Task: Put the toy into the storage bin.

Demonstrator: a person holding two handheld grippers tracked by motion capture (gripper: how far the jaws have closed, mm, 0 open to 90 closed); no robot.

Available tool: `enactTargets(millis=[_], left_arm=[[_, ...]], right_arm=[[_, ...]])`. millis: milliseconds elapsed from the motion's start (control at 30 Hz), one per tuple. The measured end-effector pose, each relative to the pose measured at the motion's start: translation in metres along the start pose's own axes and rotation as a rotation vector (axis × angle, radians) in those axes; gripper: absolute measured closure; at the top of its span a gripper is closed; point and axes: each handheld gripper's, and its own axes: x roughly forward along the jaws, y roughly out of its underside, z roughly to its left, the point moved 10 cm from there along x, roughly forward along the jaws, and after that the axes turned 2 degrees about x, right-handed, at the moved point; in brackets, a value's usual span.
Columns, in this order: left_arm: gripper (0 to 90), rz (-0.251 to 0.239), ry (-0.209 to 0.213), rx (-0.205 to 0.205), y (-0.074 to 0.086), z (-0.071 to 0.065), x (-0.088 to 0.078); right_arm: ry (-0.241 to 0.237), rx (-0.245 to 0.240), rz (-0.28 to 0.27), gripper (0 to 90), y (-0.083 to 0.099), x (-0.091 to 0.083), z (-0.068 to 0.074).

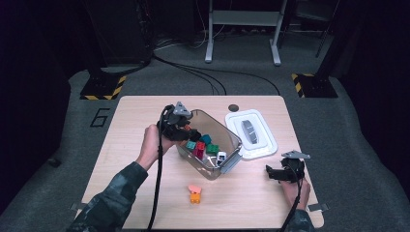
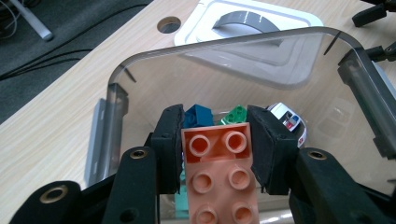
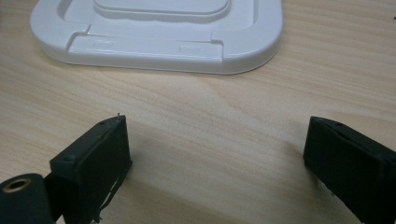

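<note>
I am partway through putting toy building bricks into a clear plastic bin [image 1: 232,140] that stands near the middle of a pale wooden surface [image 1: 130,121]. My left gripper [image 2: 215,140] hangs over the bin's near-left rim, and its two black fingers [image 2: 169,144] are closed on the sides of a salmon-pink brick [image 2: 218,172], studs facing the camera; in the left gripper view the brick sits just above the open mouth of the bin, not yet let go. Several bricks already lie inside: a red one [image 1: 199,150], a green one [image 1: 212,149], a teal one [image 1: 191,145] and a blue one [image 2: 196,115], together with a small white piece with a printed face [image 1: 221,156] against the near wall. Two pieces are left out on the surface, in front of the bin and well apart from it: a pink brick [image 1: 194,188] touching an orange brick [image 1: 195,197]. The bin's white lid [image 1: 251,133] lies flat just to the right of the bin, handle side up, so closing the bin also looks undone. My right gripper [image 1: 283,173] rests near the right front of the surface, close to the lid, its fingers [image 3: 93,158] spread wide with nothing but bare wood between them. By my reckoning most of the bricks are in, one is about to drop, and two wait.
</note>
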Motion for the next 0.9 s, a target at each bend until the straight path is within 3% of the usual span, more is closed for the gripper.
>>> enactTargets(millis=[233,467,800,900], left_arm=[[57.9,-0.001,0.011,-0.006,-0.003,-0.005,0.018],[57.9,0.016,0.018,-0.016,0.006,-0.008,0.033],[57.2,0.056,0.037,-0.019,0.017,-0.009,0.042],[53.1,0.063,0.046,-0.026,0.018,-0.01,0.042]], right_arm=[[0.0,0.0,0.0,6.4,0.0,0.0,0.0],[0.0,0.0,0.0,6.4,0.0,0.0,0.0],[0.0,-0.001,0.0,6.4,0.0,0.0,0.0],[-0.001,0.0,0.0,6.4,0.0,0.0,0.0]])
